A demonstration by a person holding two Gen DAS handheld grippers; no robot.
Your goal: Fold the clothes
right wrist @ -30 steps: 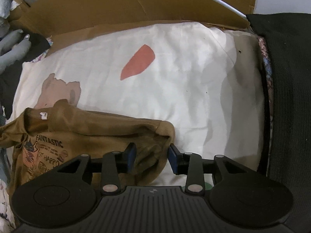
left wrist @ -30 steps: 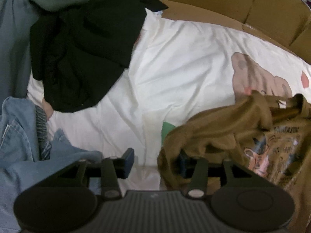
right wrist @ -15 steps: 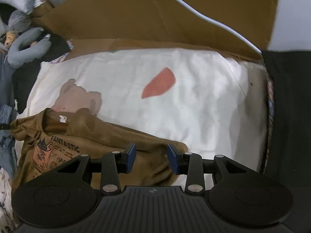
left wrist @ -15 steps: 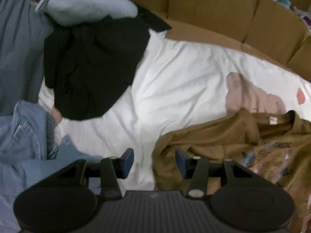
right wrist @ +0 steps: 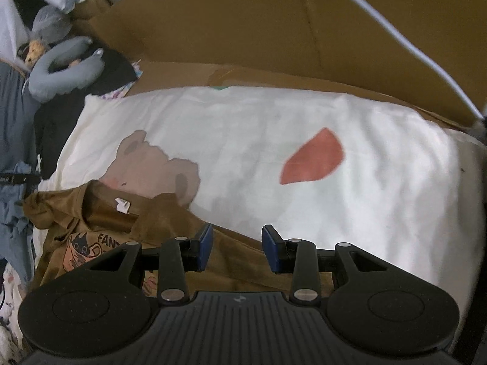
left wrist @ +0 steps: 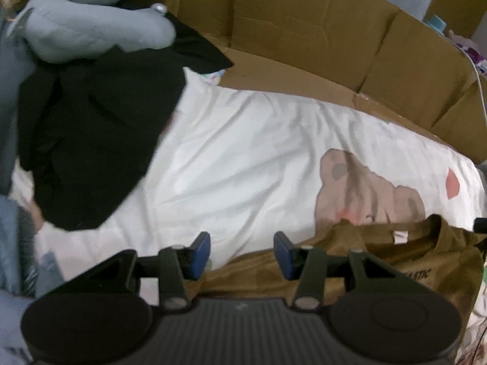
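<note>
Brown shirt [left wrist: 359, 261]: lies crumpled on the white sheet [left wrist: 243, 167], collar and white neck tag facing up, printed front partly showing. In the left view it fills the lower right, its edge running under the left gripper [left wrist: 242, 254]. In the right view the shirt [right wrist: 121, 228] sits lower left, a fold of it reaching beneath the right gripper [right wrist: 237, 248].

Left gripper: jaws parted, blue pads apart with bare sheet and the shirt's edge seen through the gap; nothing pinched.

Right gripper: jaws parted above the shirt's fold; the cloth passes below the gap and the pads do not press on it.

Sheet: white, printed with a bear [left wrist: 365, 191] and a red patch [right wrist: 313, 161]; the shirt's collar lies just beside the bear.

Black garment [left wrist: 91, 140]: heaped at the sheet's left end, well apart from the shirt.

Grey plush [left wrist: 91, 21]: resting atop the black garment.

Denim [left wrist: 18, 249]: bunched at the left edge.

Cardboard [left wrist: 304, 36]: walls behind the sheet.
</note>
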